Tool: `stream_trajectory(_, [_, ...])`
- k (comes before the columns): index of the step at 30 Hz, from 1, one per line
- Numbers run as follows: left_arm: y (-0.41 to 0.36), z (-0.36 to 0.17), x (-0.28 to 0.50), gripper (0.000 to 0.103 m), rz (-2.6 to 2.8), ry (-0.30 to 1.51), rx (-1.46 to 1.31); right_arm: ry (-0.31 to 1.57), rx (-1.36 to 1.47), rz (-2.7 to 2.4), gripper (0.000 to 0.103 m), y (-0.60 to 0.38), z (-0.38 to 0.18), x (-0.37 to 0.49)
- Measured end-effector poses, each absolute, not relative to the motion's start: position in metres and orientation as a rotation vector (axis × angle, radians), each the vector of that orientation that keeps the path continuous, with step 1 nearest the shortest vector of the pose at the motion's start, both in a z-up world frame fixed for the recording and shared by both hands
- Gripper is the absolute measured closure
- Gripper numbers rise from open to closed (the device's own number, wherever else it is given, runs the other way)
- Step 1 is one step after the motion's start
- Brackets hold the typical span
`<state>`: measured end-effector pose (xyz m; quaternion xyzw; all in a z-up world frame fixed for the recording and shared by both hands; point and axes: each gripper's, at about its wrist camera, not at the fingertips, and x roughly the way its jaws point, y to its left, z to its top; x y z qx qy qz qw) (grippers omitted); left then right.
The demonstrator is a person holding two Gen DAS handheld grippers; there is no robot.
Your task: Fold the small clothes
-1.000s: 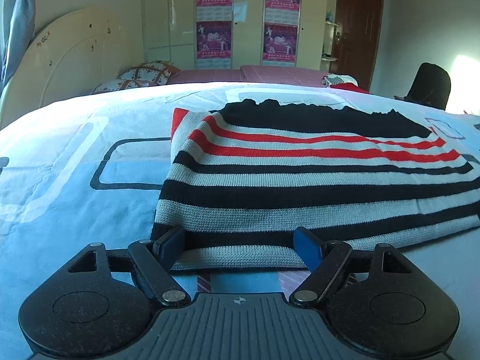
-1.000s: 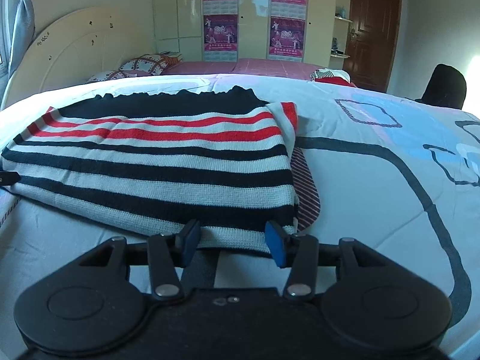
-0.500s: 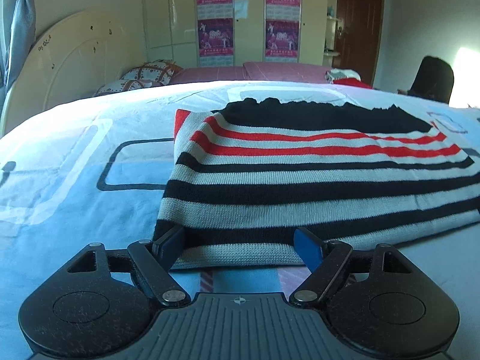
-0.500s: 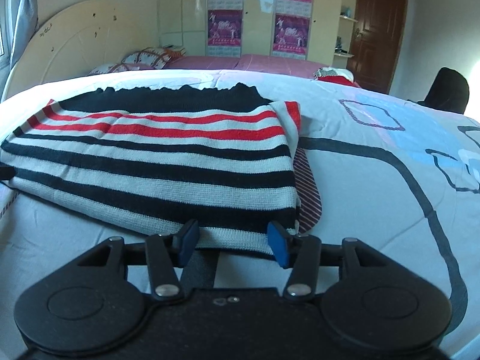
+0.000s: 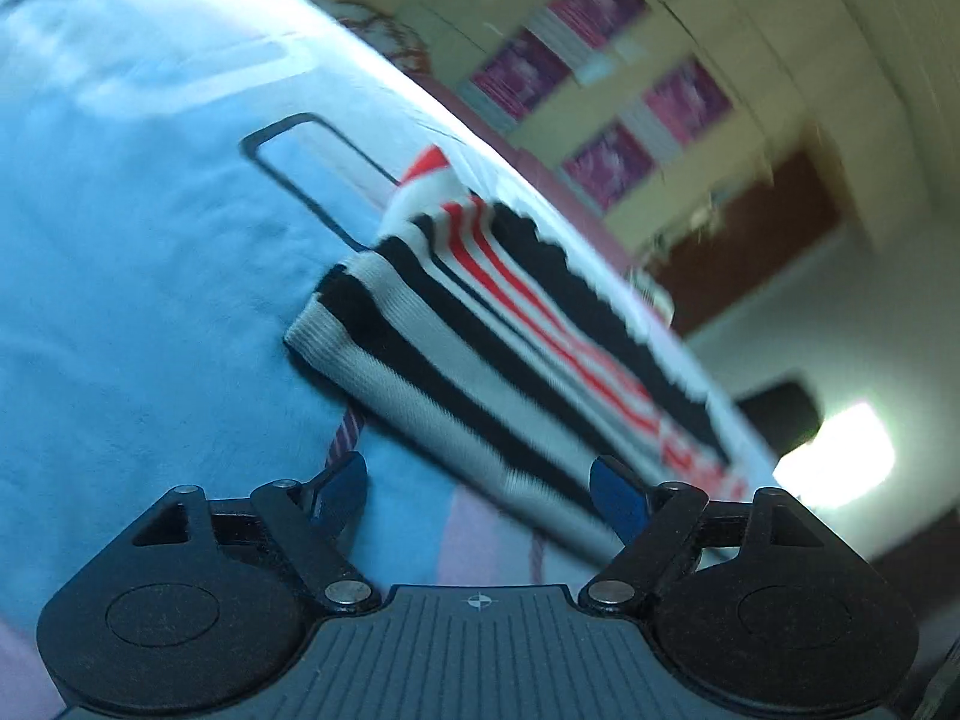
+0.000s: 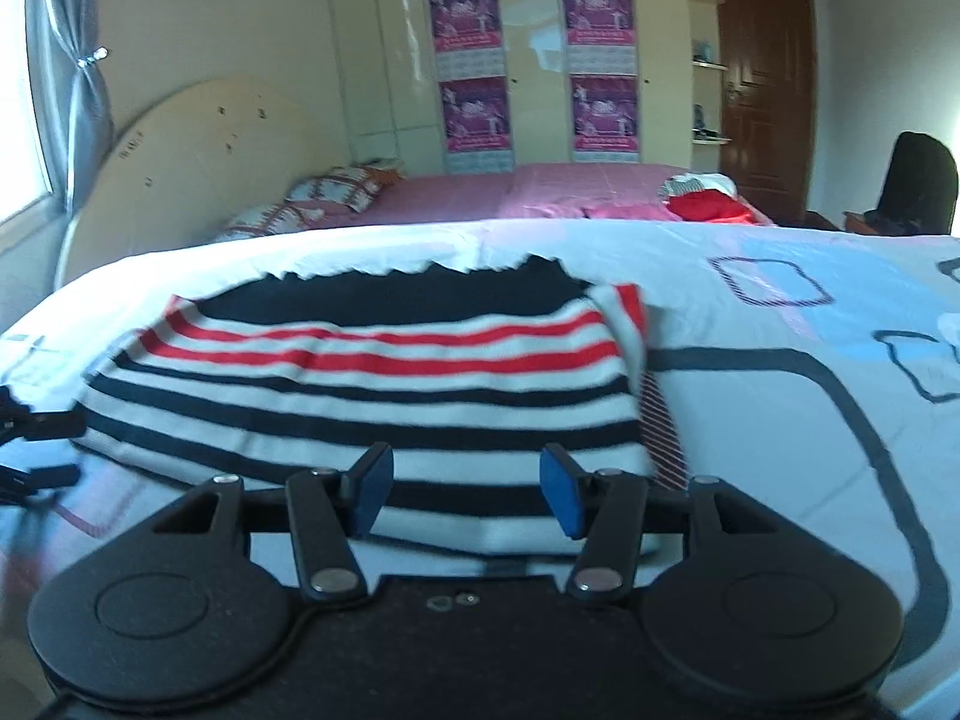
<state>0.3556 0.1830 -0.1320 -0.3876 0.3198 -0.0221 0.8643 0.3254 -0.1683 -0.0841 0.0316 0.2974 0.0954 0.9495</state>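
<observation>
Striped black, white and red knit sweater (image 6: 372,384) lies folded on bedsheet (image 6: 780,420).

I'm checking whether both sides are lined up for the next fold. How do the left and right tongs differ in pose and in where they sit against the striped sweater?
The left tongs are rolled well off level, so their view is tilted; the right tongs sit level. The left tongs are at the striped sweater's near corner, with only one finger against the hem; the right tongs straddle the near hem, close to the other corner. Both are open with nothing clamped.
</observation>
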Motion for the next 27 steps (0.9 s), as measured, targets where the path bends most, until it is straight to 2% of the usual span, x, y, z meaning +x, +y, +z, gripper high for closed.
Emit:
stream_trajectory(4, [0.193,-0.145,0.37,0.027,-0.042,0.618,-0.912,0.624,0.125,0.207,0.053,-0.157,-0.082,0.342])
stream_trajectory(6, [0.196,-0.15,0.376,0.029,-0.038,0.592,-0.937,0.641,0.14,0.21,0.064,-0.147,-0.083,0.356])
stream_trajectory(8, [0.196,-0.152,0.382,0.03,-0.031,0.568,-0.95,0.655,0.137,0.231,0.084,-0.134,-0.085,0.368])
stream_trajectory(10, [0.195,-0.153,0.392,0.032,-0.029,0.541,-0.952,0.654,0.107,0.255,0.091,-0.118,-0.087,0.38])
stream_trajectory(13, [0.199,-0.16,0.399,0.049,0.033,0.502,-1.034,0.655,0.091,0.287,0.093,-0.096,-0.091,0.399])
stream_trajectory(16, [0.205,-0.17,0.404,0.07,0.055,0.495,-1.074,0.67,0.069,0.309,0.094,-0.081,-0.097,0.416])
stream_trajectory(17, [0.207,-0.173,0.404,0.073,0.045,0.492,-1.085,0.671,0.057,0.315,0.094,-0.076,-0.098,0.42])
stream_trajectory(23, [0.211,-0.179,0.408,0.082,-0.007,0.488,-1.094,0.708,0.002,0.321,0.094,-0.061,-0.11,0.435])
stream_trajectory(27, [0.208,-0.177,0.412,0.083,0.005,0.498,-1.052,0.749,-0.033,0.3,0.096,-0.059,-0.118,0.438])
